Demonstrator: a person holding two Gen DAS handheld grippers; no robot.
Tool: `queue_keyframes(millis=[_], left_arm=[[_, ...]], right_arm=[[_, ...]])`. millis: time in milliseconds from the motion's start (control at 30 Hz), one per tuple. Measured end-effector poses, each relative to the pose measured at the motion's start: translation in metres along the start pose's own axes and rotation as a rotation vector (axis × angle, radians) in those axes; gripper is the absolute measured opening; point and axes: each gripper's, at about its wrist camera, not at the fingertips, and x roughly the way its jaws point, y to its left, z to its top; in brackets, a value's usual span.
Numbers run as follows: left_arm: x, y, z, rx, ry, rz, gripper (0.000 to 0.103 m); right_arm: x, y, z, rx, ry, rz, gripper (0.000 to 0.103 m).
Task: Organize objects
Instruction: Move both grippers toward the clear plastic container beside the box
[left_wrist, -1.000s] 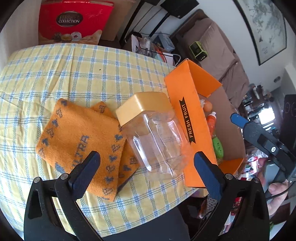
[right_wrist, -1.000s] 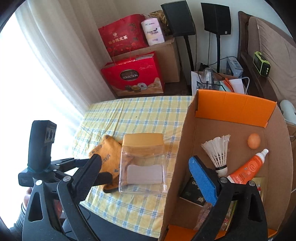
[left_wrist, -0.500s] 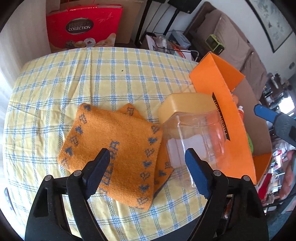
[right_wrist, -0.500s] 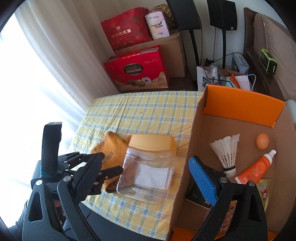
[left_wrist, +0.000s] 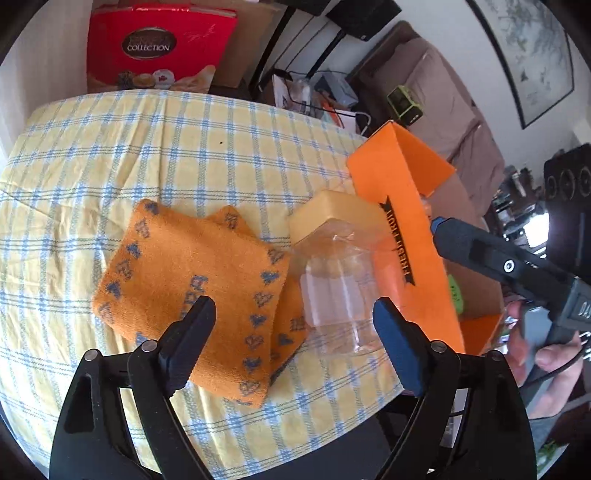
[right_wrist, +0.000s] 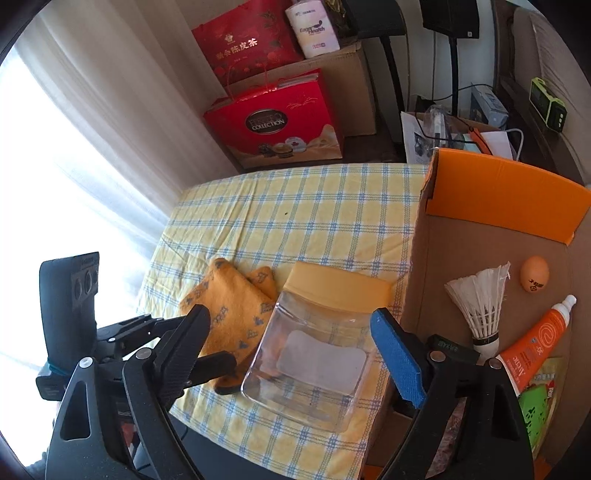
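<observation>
Jar (right_wrist: 317, 343) empty, lidded; box (right_wrist: 498, 199) w/ shuttlecock (right_wrist: 480, 299), ball (right_wrist: 534, 274), tube (right_wrist: 535, 339).

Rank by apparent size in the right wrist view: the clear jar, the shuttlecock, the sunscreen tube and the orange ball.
1. Clear jar
2. Shuttlecock and sunscreen tube: alike, and the tube is partly hidden, so unranked
3. Orange ball

Near the lower middle of the right wrist view, jar (right_wrist: 314, 343) on the surface (right_wrist: 295, 206), folded cloths (right_wrist: 225, 314) just left, touching. At right, box (right_wrist: 506, 195) beside the jar, holding shuttlecock (right_wrist: 480, 299), ball (right_wrist: 534, 274), tube (right_wrist: 535, 339).
</observation>
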Motion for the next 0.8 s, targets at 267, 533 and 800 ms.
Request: queue_keyframes(millis=[267,533,800], left_arm=[[0.025,-0.012,0.009,-0.019,0.050,-0.094,0.084],[0.037,-0.027,0.012,-0.044,0.095,-0.234,0.084],[0.034,-0.047,0.018,-0.030,0.098,-0.254,0.084]], right_arm=[[-0.024,-0.026,-0.002,0.034,-0.062,-0.095,0.067],[-0.022,-0.054,-0.018,0.107,-0.036,-0.089,0.067],[-0.024,-0.064,-0.025,0.113,-0.031,-0.099,0.067]])
